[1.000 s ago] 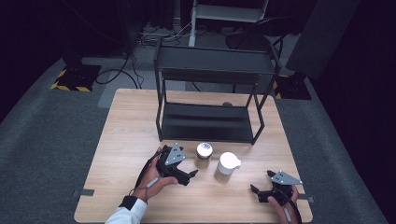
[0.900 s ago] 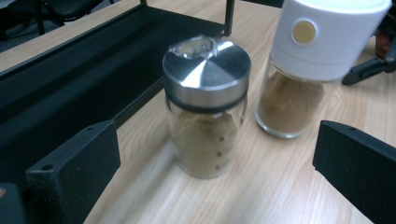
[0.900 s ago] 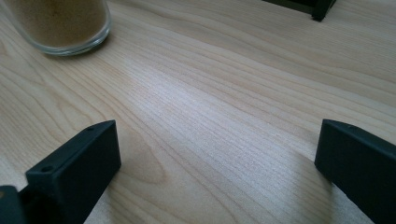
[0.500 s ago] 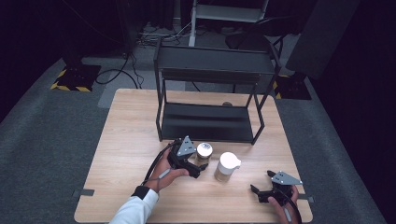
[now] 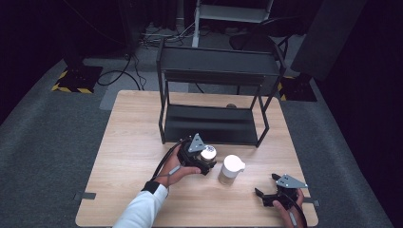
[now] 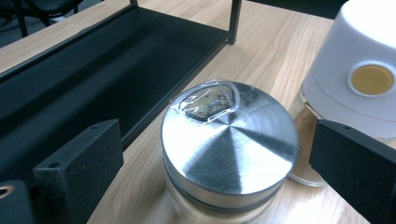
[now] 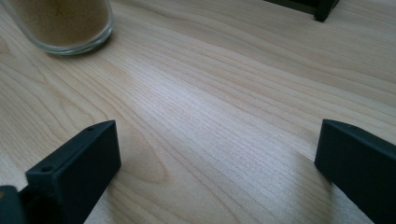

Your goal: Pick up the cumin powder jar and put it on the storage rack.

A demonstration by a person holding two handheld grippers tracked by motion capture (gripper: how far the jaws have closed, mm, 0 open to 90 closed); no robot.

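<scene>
Centrally, a round glass jar [image 6: 229, 158] with a brushed-metal lid is straddled by the spread left gripper [image 5: 202, 159]; the right gripper [image 5: 278, 190] is held spread over the grained wooden table [image 5: 133, 142].

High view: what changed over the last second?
The left tongs moved right and forward across the wooden table, up to the small glass jar with the round brushed-metal lid. Their jaws now stand open on either side of it, not closed on it. The right tongs, the white-lidded jar and the black metal two-tier shelf stayed put.
</scene>
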